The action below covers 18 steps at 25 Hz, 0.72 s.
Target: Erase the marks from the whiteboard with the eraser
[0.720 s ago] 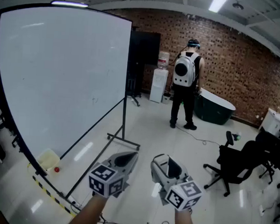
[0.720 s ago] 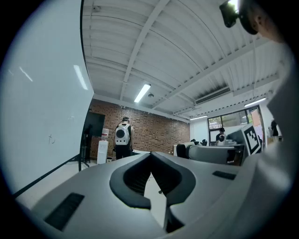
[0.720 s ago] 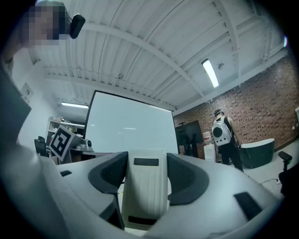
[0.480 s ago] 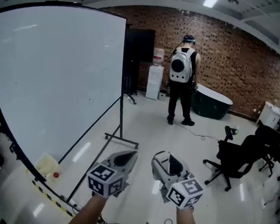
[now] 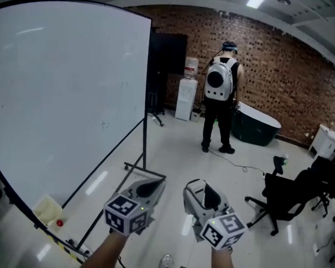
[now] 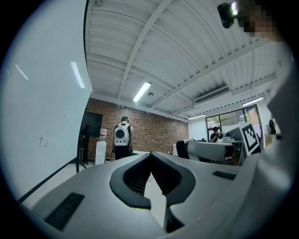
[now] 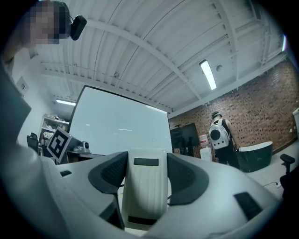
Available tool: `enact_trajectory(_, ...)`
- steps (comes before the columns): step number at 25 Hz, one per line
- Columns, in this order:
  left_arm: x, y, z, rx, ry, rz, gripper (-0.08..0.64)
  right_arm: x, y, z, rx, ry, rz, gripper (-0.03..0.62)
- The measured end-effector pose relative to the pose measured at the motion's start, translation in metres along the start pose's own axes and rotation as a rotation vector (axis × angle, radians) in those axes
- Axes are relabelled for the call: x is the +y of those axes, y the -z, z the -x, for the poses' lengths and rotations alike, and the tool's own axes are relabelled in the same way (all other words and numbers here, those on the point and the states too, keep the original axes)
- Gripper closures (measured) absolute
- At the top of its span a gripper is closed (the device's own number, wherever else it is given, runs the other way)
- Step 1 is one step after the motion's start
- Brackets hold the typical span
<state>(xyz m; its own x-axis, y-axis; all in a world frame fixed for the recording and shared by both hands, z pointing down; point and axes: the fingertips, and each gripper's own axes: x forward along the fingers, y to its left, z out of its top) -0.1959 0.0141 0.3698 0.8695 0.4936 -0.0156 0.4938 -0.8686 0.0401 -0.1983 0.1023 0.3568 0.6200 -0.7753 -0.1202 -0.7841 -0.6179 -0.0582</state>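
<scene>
Little moved, both held low ahead | left hand-held gripper (image 5: 152,187) clenched empty | right hand-held gripper (image 5: 197,190) grasping eraser (image 7: 145,186)

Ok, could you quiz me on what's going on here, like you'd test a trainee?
1. True or false: the right gripper holds the eraser between its fingers.
2. In the head view, the whiteboard stands: A) on the left; B) on the right; C) flat on the floor.
3. Complete: the left gripper is shut and holds ____.
Key: 1 true; 2 A; 3 nothing.
</scene>
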Motion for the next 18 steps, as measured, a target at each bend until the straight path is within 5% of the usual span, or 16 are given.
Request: enact_trajectory(18,0.126,-0.017,-0.221,-0.008,-0.070,-0.022,0.568,-0.191,-0.011,-0.166,-0.028,-0.088,-0.025,0.327)
